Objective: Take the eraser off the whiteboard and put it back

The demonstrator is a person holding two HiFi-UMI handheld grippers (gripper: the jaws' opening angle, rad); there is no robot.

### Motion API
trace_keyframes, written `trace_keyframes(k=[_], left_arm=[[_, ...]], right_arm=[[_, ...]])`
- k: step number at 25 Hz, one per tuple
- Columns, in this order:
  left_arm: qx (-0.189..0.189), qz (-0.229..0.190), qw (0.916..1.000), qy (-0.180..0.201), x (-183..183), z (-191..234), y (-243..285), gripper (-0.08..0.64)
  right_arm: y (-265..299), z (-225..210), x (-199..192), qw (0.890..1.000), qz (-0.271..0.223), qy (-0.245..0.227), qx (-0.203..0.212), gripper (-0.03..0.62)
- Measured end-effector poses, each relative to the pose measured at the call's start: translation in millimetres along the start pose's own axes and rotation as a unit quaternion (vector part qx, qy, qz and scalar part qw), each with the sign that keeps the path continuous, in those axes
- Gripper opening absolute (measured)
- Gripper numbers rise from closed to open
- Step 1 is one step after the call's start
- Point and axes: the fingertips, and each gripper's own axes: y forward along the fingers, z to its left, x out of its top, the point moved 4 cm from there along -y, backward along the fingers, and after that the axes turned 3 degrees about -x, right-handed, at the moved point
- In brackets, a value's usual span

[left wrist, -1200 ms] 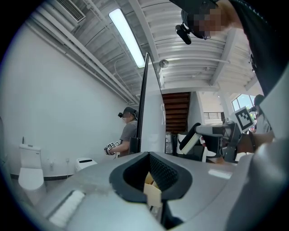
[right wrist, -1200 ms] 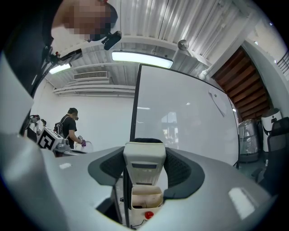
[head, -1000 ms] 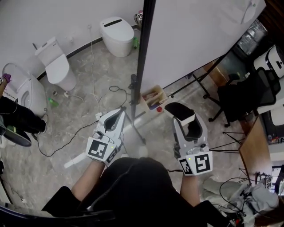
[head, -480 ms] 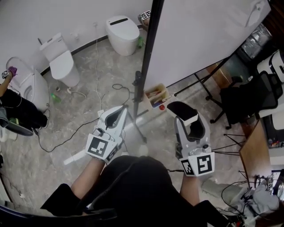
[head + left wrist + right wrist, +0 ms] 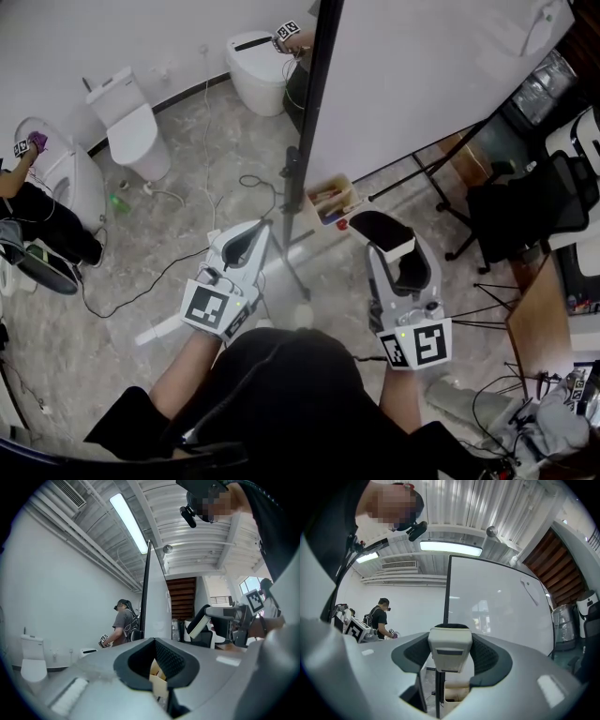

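The eraser [image 5: 382, 234], a white block with a black felt face, sits between the jaws of my right gripper [image 5: 384, 240], which is shut on it. In the right gripper view the eraser [image 5: 450, 652] fills the gap at my right gripper [image 5: 450, 654], pointing at the whiteboard [image 5: 497, 606]. The whiteboard [image 5: 422, 75] stands just ahead on a black pole [image 5: 314, 94]. My left gripper [image 5: 255, 232] is to the left of the pole, shut and empty. The left gripper view shows that gripper [image 5: 154, 641] with its tips together.
A small cardboard box [image 5: 328, 202] with markers sits at the board's foot. Toilets [image 5: 255, 70] [image 5: 131, 127] line the far wall and cables cross the floor. A black office chair [image 5: 525, 202] and a wooden table [image 5: 539, 309] are at the right. Another person [image 5: 123, 623] stands beyond.
Both grippers keep their places, the right still holding the eraser. The head view has shifted slightly, and another person's gripper has come into sight at the top by the far toilet.
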Motion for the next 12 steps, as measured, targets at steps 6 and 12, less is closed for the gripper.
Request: trace_keyframes(k=[6, 12], left_arm=[[-0.007, -0.010, 0.9999, -0.008, -0.8, -3.6, -0.5, 0.002], [-0.005, -0.004, 0.9999, -0.009, -3.3, -2.3, -1.8, 0.003]], right_arm=[[0.7, -0.1, 0.0, 1.000, 0.000, 0.001, 0.005, 0.268], [0.7, -0.7, -1.8, 1.000, 0.001, 0.001, 0.006, 0.268]])
